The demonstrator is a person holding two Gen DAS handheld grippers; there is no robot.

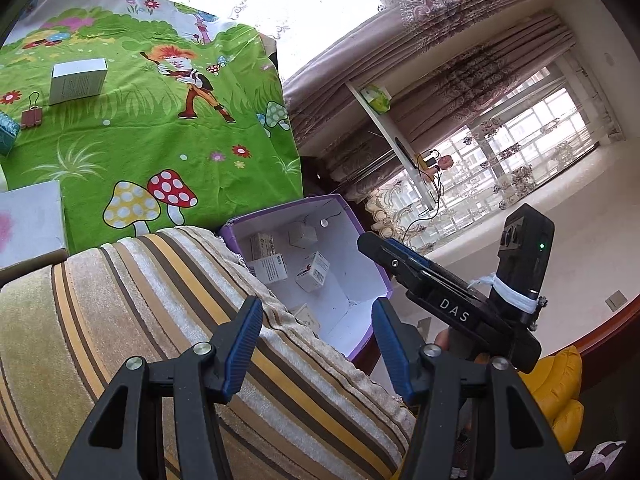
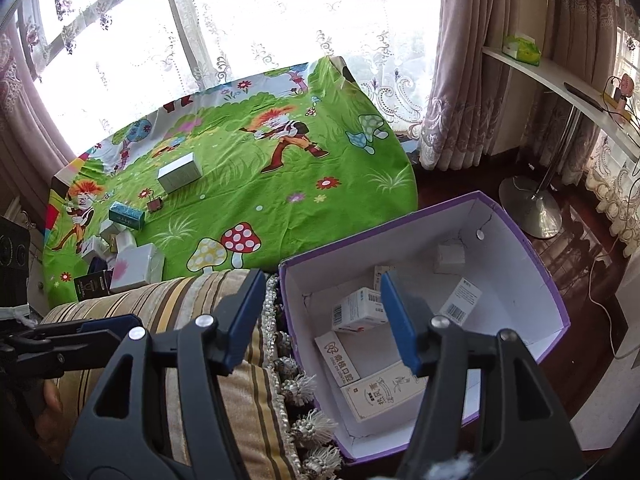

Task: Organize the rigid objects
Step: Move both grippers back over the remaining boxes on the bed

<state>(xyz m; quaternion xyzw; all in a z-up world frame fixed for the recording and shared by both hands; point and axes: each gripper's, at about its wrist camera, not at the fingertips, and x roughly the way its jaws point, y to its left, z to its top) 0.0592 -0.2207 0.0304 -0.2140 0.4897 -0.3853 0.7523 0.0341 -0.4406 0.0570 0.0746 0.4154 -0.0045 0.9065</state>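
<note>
The white-and-silver rectangular cardboard box [image 2: 179,172] lies near the far left edge of the green cartoon-print tabletop [image 2: 280,208]. Judged light and stiff; grasp across its short sides. Both the left gripper [image 1: 318,346] and right gripper [image 2: 316,316] are spread, empty.

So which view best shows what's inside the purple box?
The right wrist view: it looks down into the purple box, with several small cartons clearly visible. The left wrist view shows the box farther off, part of its floor hidden behind the striped cushion.
</note>
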